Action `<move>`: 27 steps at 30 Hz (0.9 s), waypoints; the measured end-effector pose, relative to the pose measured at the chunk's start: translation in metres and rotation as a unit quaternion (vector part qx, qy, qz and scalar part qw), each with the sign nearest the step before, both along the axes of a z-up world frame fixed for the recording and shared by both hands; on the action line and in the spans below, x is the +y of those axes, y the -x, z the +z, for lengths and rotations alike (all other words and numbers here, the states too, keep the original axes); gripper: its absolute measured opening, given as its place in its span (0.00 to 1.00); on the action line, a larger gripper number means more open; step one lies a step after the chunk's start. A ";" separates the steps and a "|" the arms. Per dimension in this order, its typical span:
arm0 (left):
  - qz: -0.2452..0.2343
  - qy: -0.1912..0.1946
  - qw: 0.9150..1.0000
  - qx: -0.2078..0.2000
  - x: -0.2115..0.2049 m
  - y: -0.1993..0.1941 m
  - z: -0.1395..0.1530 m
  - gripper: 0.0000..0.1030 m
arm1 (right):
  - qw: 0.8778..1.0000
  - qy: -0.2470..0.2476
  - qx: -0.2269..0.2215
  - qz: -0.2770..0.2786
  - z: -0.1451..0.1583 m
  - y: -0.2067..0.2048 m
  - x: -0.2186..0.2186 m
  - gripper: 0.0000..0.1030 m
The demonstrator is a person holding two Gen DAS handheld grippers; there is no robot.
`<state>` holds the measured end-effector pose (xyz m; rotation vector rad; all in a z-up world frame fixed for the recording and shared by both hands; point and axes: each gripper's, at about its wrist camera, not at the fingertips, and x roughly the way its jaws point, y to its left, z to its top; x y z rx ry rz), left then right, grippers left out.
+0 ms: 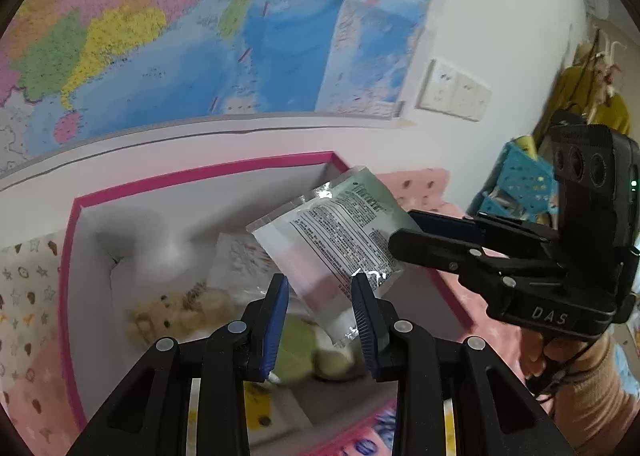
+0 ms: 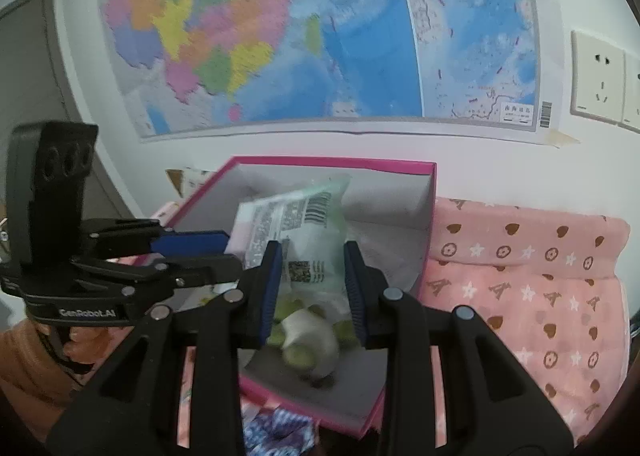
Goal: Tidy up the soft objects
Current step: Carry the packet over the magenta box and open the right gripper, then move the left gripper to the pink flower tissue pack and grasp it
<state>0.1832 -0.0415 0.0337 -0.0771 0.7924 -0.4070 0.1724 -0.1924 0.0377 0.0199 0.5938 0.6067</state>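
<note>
A clear plastic packet (image 1: 340, 232) with printed text and a green end hangs tilted over an open pink-rimmed box (image 1: 200, 175). My left gripper (image 1: 320, 284) is shut on the packet's lower corner. My right gripper (image 1: 400, 234) comes in from the right and is shut on its right edge. In the right wrist view the packet (image 2: 296, 211) sits between the right gripper's (image 2: 308, 252) blue pads, and the left gripper (image 2: 230, 252) pinches its left edge. Inside the box lie a tan plush toy (image 1: 160, 312), a green and white plush (image 2: 308, 340) and a white packet (image 1: 240, 256).
The box (image 2: 332, 160) rests on a pink blanket (image 2: 520, 276) with hearts and stars, against a wall with a large map (image 2: 320, 35) and sockets (image 2: 598, 79). A blue basket (image 1: 520, 175) stands far right. A blue patterned thing (image 2: 280, 432) lies by the box's near edge.
</note>
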 end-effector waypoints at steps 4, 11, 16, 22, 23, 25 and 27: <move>0.020 -0.027 0.999 0.030 -0.003 -0.032 -0.013 0.33 | 0.999 0.021 0.027 -0.025 -0.012 -0.031 0.007 0.33; 0.050 -0.023 0.996 0.064 0.006 -0.050 -0.025 0.40 | 0.997 0.042 0.019 -0.058 -0.013 -0.040 0.006 0.35; 0.032 -0.008 0.999 0.025 0.013 -0.019 -0.010 0.42 | 0.999 0.028 0.024 -0.040 -0.016 -0.017 -0.003 0.35; 0.016 0.020 0.999 -0.039 0.020 0.029 0.018 0.49 | 1.000 -0.009 0.019 -0.011 -0.010 0.028 -0.017 0.40; 0.012 0.024 0.999 -0.047 0.021 0.037 0.021 0.49 | 1.000 -0.018 0.017 -0.005 -0.008 0.038 -0.019 0.41; 0.008 0.028 0.998 -0.061 0.023 0.054 0.026 0.49 | 1.000 -0.024 0.010 0.006 -0.004 0.054 -0.019 0.42; -0.005 0.035 0.996 -0.077 0.024 0.074 0.029 0.51 | 0.999 -0.029 0.006 0.024 -0.002 0.071 -0.018 0.42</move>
